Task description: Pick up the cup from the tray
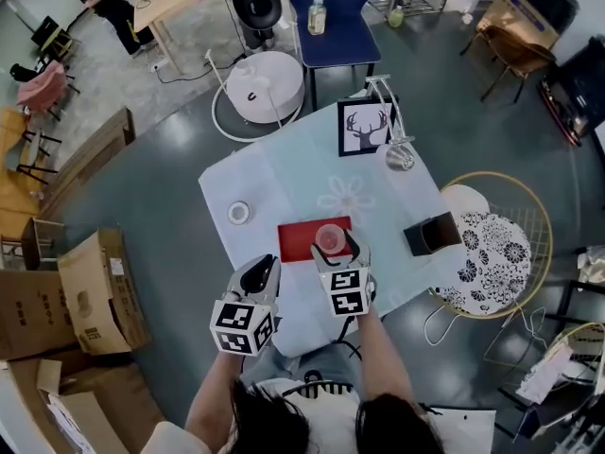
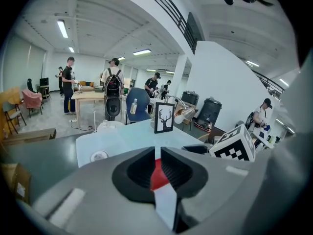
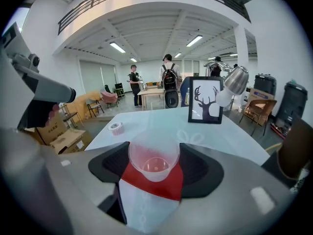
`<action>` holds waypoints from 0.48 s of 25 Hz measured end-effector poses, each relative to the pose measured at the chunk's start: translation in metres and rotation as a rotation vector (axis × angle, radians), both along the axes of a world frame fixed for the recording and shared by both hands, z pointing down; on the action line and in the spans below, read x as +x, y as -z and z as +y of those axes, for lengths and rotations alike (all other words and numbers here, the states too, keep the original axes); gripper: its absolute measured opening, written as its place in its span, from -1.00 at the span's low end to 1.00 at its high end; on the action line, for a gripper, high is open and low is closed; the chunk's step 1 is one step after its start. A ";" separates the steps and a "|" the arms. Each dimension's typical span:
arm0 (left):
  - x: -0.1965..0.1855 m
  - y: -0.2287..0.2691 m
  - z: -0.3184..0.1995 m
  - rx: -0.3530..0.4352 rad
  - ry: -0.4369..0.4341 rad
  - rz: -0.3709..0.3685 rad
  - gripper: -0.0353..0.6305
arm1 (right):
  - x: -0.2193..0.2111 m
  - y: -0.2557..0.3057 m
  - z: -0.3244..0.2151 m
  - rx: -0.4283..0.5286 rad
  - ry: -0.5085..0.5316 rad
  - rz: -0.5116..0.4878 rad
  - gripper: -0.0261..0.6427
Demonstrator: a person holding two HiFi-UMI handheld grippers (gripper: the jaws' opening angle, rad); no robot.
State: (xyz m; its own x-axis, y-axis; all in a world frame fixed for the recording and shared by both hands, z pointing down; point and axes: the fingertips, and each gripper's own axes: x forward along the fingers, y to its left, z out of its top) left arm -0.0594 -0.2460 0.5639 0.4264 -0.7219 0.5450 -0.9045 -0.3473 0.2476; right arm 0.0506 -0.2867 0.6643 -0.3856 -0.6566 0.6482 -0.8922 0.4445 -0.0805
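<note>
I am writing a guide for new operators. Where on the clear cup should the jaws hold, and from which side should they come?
Take the cup on its side wall below the rim, one pad each side, coming from the near side, tilted down. It is upright, round and narrows downward, so the wider top should not slip through. The right gripper holds it so, over the red tray.

A table (image 1: 284,173) under a pale blue cloth with a flower print fills the middle of the head view. On it are a tape roll (image 1: 239,212) at the left, a red tray (image 1: 295,239) flat near the lower edge, a framed deer picture (image 1: 364,128) standing at the upper right, a silver lamp (image 1: 400,156) just beside it, and a black box (image 1: 433,233) at the right edge.
</note>
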 end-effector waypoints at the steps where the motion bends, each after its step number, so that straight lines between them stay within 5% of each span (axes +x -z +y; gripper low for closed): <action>1: 0.004 0.001 0.000 0.002 -0.008 0.004 -0.81 | 0.005 0.003 0.000 0.006 -0.008 0.006 0.11; 12: 0.055 0.001 -0.001 0.007 -0.119 0.026 -0.81 | 0.068 0.024 0.014 0.050 -0.118 0.060 0.11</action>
State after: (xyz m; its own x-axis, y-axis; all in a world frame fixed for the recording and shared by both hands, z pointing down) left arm -0.0040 -0.2474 0.5626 0.5235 -0.6689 0.5278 -0.8499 -0.4537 0.2680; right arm 0.1189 -0.2729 0.6399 -0.2658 -0.7268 0.6333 -0.9409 0.3385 -0.0065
